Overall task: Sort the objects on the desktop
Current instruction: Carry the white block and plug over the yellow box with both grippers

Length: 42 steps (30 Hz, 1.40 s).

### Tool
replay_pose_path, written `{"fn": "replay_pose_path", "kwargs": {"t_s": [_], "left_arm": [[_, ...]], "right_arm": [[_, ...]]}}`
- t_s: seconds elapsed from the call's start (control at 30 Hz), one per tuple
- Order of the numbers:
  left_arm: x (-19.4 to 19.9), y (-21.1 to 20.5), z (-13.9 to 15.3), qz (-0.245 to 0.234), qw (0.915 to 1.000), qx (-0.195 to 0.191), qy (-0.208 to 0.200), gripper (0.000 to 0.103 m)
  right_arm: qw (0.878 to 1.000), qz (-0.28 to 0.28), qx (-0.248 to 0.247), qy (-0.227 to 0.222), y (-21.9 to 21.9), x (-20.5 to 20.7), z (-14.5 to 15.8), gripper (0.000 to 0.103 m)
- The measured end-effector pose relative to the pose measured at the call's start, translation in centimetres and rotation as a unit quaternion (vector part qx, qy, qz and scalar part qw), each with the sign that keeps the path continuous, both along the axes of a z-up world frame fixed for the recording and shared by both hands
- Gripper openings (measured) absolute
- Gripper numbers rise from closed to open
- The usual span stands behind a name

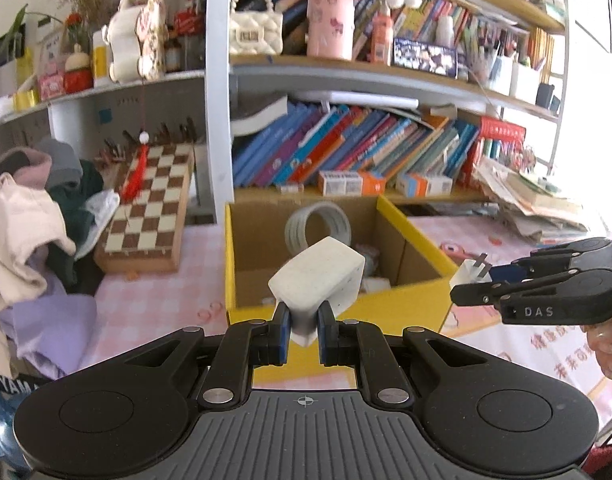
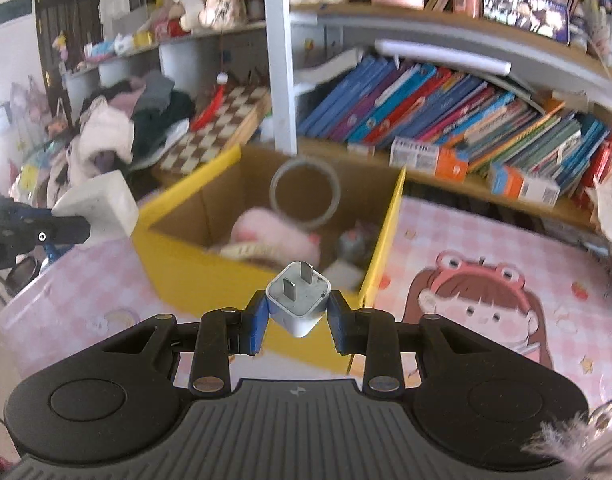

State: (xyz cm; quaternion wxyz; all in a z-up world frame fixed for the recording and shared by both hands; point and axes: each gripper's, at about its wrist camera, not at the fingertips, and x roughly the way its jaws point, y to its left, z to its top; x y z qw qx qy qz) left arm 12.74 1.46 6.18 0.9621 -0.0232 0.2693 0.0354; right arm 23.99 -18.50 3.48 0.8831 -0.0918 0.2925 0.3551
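My left gripper (image 1: 303, 322) is shut on a white speckled block-shaped object (image 1: 318, 276), held above the near wall of a yellow cardboard box (image 1: 410, 296). My right gripper (image 2: 297, 316) is shut on a white two-prong charger plug (image 2: 298, 300), held in front of the same box (image 2: 177, 268). In the left wrist view the right gripper (image 1: 478, 284) shows at the right with the plug (image 1: 468, 274). In the right wrist view the left gripper's fingers (image 2: 57, 226) show at the left with the white block (image 2: 101, 204). The box holds a tape roll (image 2: 304, 194), a pink plush (image 2: 273, 236) and other small items.
The box stands on a pink checked desk mat (image 2: 486, 280). A chessboard (image 1: 149, 208) and a pile of clothes (image 1: 33, 216) lie to the left. Shelves of leaning books (image 1: 354, 148) run behind. A stack of papers (image 1: 534, 200) lies at the right.
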Motion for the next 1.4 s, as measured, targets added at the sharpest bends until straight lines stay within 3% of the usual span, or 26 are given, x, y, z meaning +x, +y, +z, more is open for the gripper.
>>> {"fn": "replay_pose_path", "kwargs": {"t_s": [0.37,0.6,1.1,1.4], "left_arm": [[2.9,0.0,1.6,0.007,0.9996,0.021,-0.020,0.012],[5.5,0.5,1.0,0.014,0.9997,0.019,-0.008,0.012],[12.8,3.4,-3.0,0.038,0.9965,0.045,0.059,0.012],[15.5,3.8,-4.7,0.036,0.9924,0.071,0.094,0.012]], "right_arm": [[0.999,0.018,0.013,-0.044,1.3,3.5,2.6,0.030],[0.998,0.037,-0.002,-0.045,3.4,6.2,2.2,0.030],[0.990,0.082,-0.110,-0.037,8.1,12.5,-1.8,0.030],[0.976,0.123,-0.176,-0.034,10.4,13.7,-3.5,0.030]]}}
